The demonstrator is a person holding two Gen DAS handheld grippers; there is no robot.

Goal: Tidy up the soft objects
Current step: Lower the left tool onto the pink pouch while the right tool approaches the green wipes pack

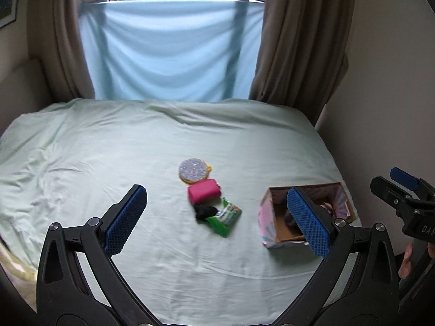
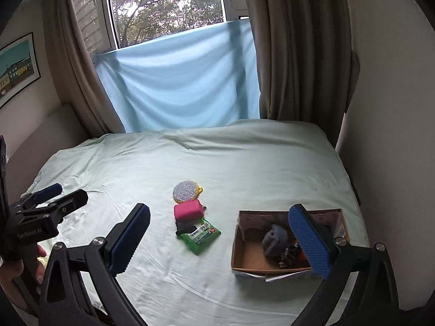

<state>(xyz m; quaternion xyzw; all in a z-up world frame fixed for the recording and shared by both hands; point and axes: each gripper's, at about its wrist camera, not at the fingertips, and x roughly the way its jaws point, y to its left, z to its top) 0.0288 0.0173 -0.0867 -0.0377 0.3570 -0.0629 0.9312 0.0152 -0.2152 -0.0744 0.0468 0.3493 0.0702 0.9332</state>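
Above the bed, near edge: both grippers hang side by side over the sheet, nothing between their pads.
Left gripper (image 1: 217, 217): jaws spread wide, and the little pile of soft things sits right in the gap ahead.
Right gripper (image 2: 225, 241): jaws spread wide too, empty, its right pad hanging over the cardboard box (image 2: 244, 255).
Soft pile: round glittery scrubber (image 2: 184, 191) farthest out, pink pouch (image 2: 188, 210) touching just below it, then a small black cloth (image 2: 184, 227) lying against the green tissue pack (image 2: 200, 235).
Box: open-topped, to the right of the pile and apart from it; a grey sock (image 2: 274, 239) and some dark bits inside, too blurred to name.
Surface: pale green bedsheet (image 2: 244, 168), lightly wrinkled, one long crease running across the near side.
Room: blue cloth (image 2: 176, 87) draped over the lower window (image 2: 163, 5), brown curtains (image 2: 299, 49) on both sides, framed picture (image 2: 16, 68) on the left wall.
Edges: the box sits close to the bed's right edge, with the wall just beyond.
Open room: wide bare sheet left of the pile and behind it, up to the blue cloth.
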